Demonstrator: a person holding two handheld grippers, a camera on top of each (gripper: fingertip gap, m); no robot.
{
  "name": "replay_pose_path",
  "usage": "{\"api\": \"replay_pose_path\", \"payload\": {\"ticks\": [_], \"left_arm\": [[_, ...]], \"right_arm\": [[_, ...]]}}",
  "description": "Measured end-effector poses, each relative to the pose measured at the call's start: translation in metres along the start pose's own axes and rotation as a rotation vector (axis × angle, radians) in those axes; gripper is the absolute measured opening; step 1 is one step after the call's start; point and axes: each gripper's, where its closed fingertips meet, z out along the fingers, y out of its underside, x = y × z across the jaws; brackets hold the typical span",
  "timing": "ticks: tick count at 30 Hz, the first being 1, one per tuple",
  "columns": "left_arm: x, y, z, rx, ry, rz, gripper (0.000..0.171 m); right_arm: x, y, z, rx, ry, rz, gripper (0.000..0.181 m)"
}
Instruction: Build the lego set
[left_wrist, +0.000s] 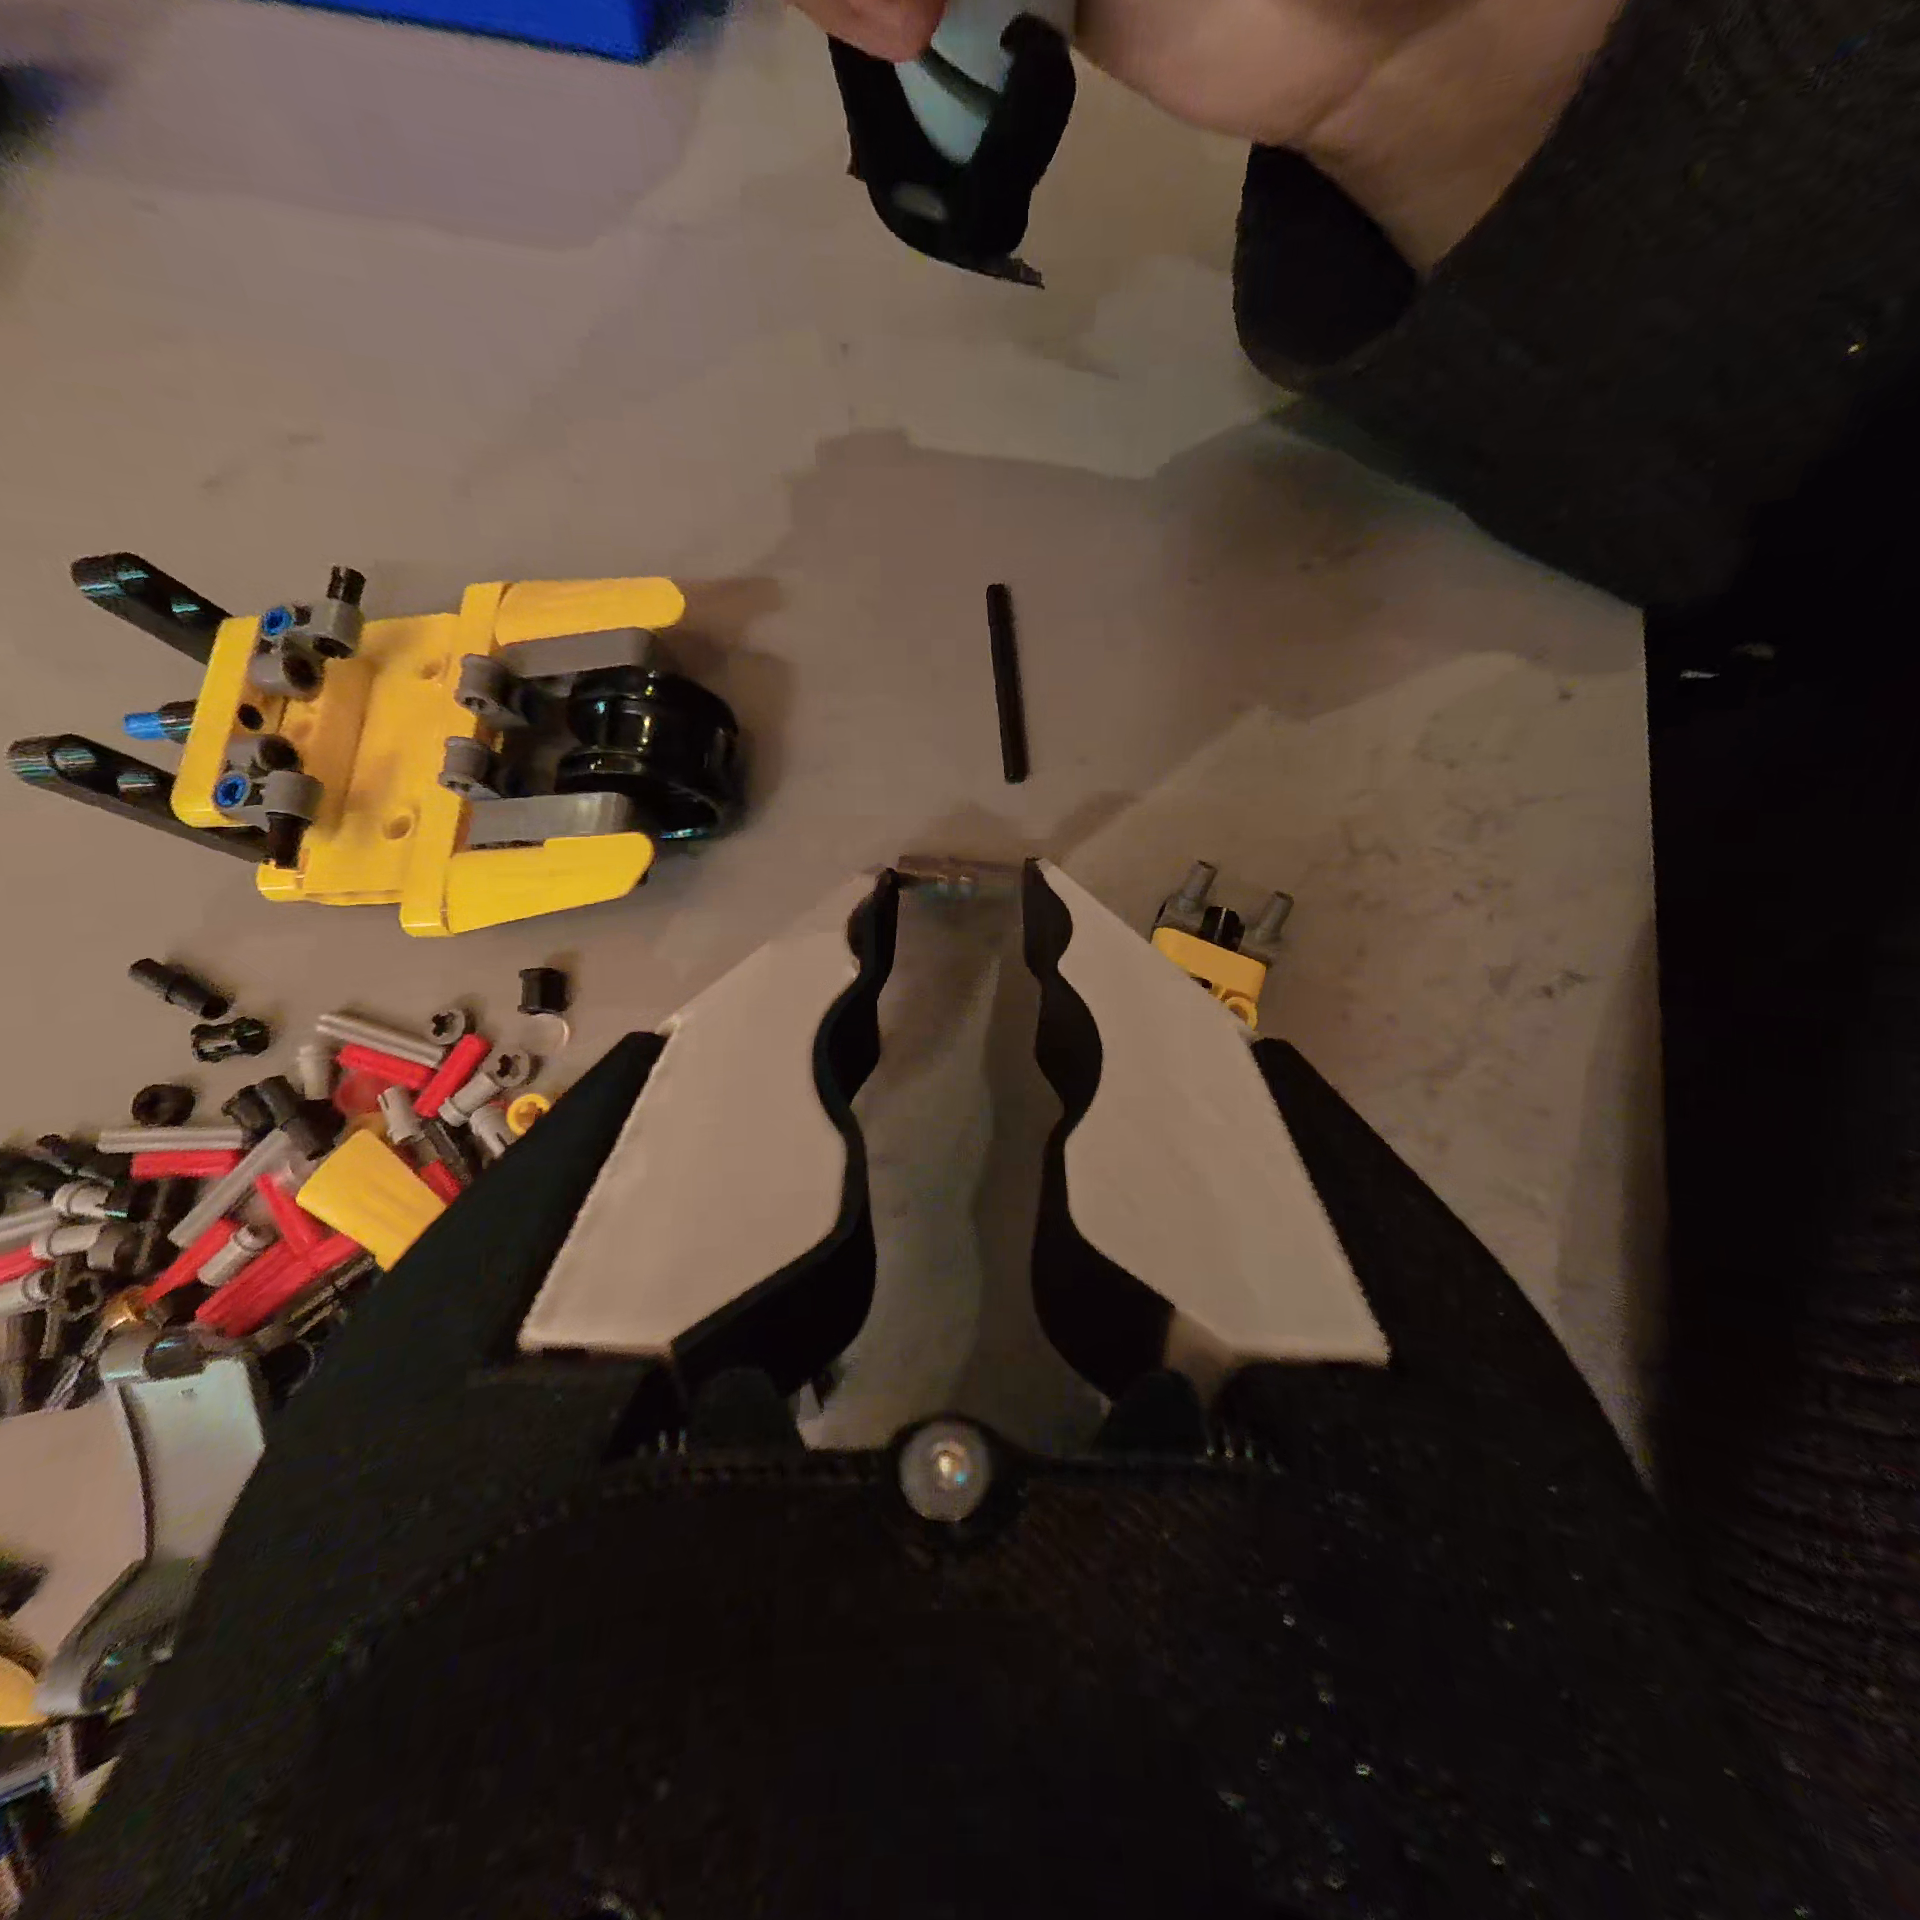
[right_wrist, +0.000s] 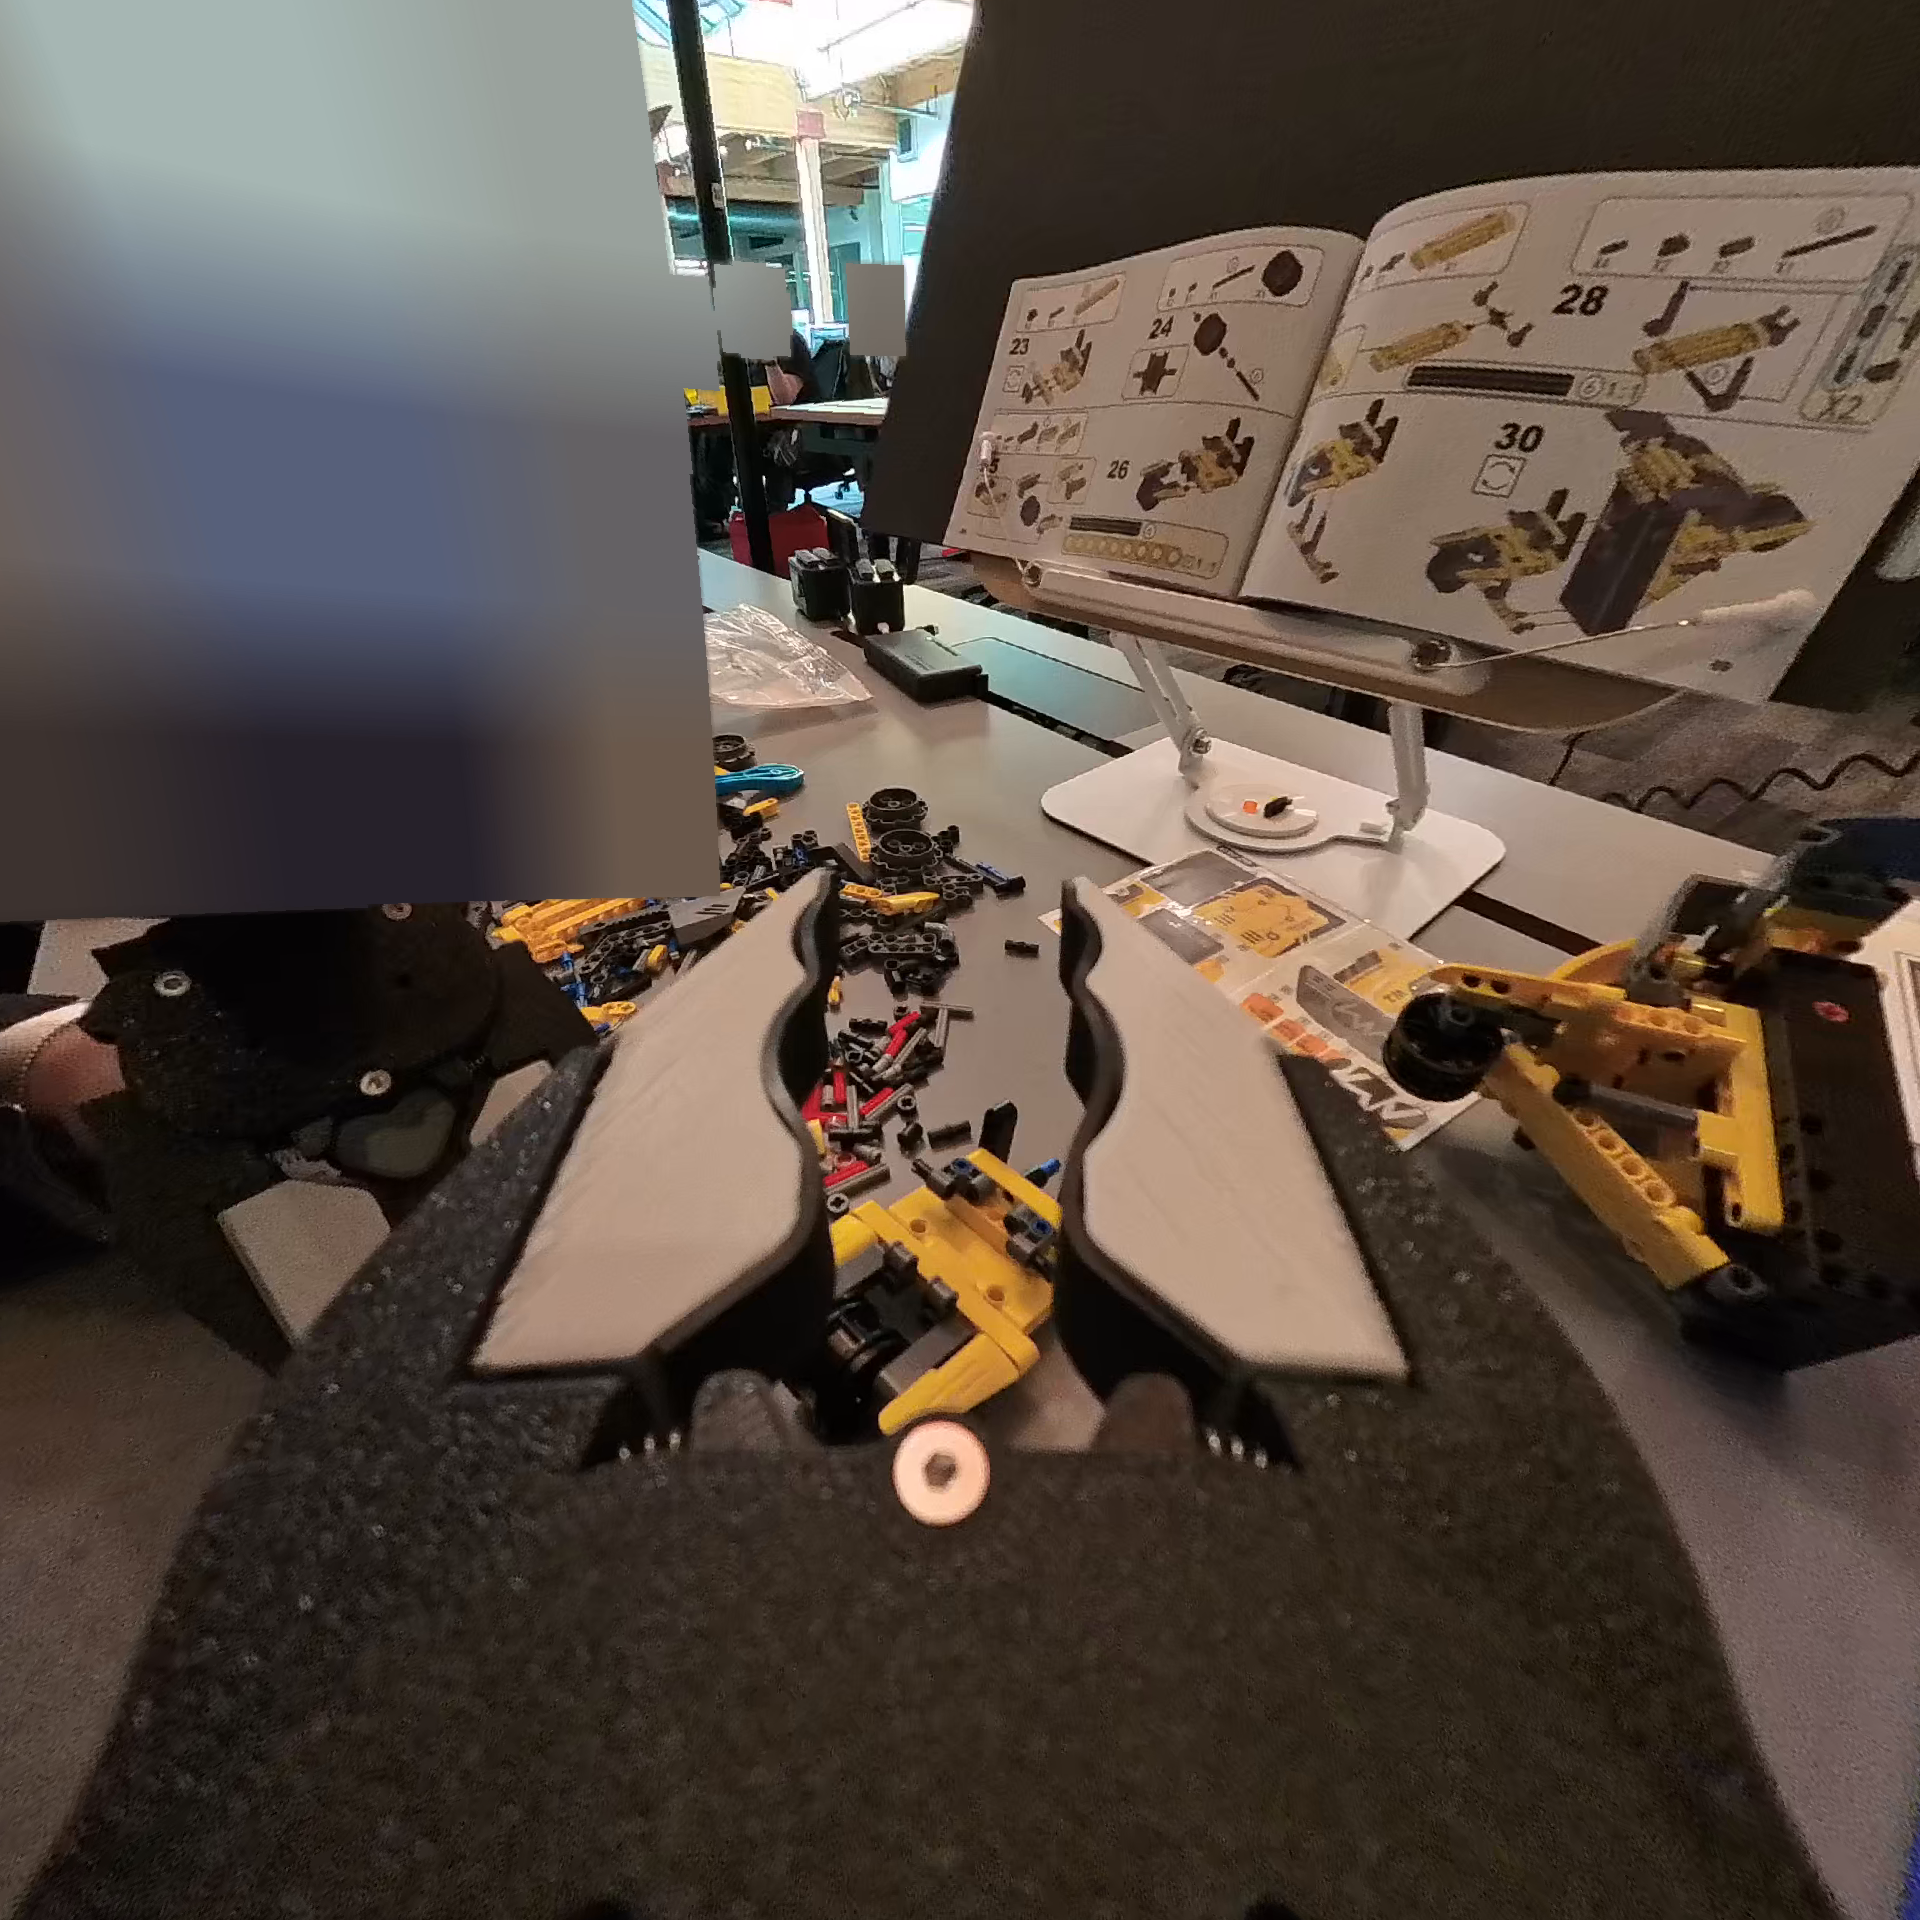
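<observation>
Grey tabletop (left_wrist: 1403, 831) lay under both tools. At the left gripper (left_wrist: 958, 878) fingertips sat a small grey piece (left_wrist: 951, 881), pinched between them. Just ahead of the tips lay a black axle (left_wrist: 1007, 681); ahead and to the left rested a yellow wheeled assembly (left_wrist: 416, 753), and close by on the left a pile of loose pins (left_wrist: 239, 1174). The right gripper (right_wrist: 948, 904) hung with jaws parted, grasping nothing, above that yellow assembly; an open instruction booklet (right_wrist: 1403, 416) stood on a stand beyond.
</observation>
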Motion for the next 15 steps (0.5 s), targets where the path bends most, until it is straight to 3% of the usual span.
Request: {"api": "replay_pose_path", "payload": {"ticks": [15], "left_arm": [[-0.013,0.007,-0.013,0.000,-0.044,-0.056,0.025]], "right_arm": [[0.001,-0.003,-0.003,0.018,-0.002,0.014,0.042]]}}
